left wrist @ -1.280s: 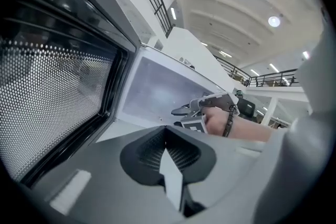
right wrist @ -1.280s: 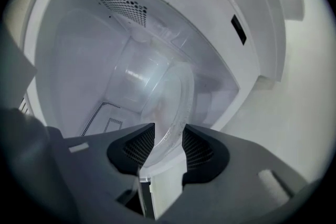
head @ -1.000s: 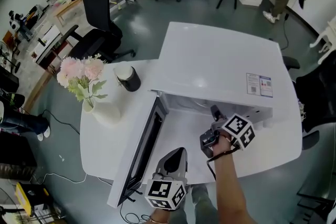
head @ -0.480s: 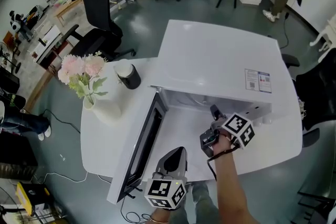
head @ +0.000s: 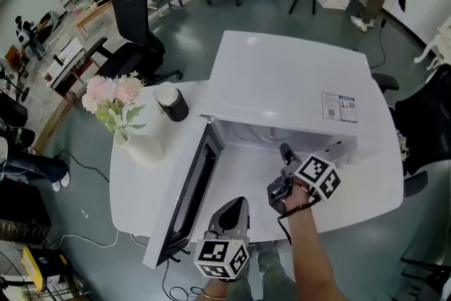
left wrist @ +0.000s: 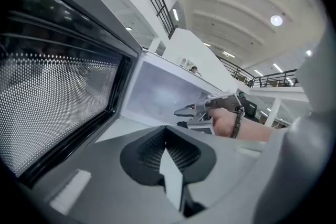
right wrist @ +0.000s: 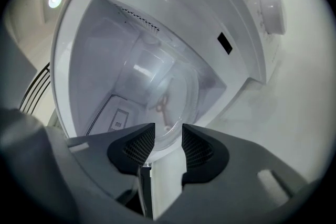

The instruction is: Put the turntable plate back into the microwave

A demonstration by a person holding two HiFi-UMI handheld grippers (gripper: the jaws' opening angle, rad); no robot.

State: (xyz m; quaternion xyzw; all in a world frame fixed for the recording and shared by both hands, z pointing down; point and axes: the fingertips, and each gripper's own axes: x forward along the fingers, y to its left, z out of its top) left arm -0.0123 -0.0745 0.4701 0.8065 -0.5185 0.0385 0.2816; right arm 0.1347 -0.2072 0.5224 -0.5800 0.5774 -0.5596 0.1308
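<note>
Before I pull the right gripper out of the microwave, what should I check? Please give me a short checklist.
1. Microwave door is wide open: ok.
2. Turntable plate is inside the microwave: ok.
3. Plate is seated flat and centred: cannot tell, because the glass is clear and the view is skewed.
4. Right gripper jaws are apart and not pressing on the plate rim: ok.
5. Left gripper jaws are together, empty and outside the microwave: ok.

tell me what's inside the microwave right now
A clear glass turntable plate sits in the microwave cavity, a hub showing through it. In the head view the microwave's top covers it.
</note>
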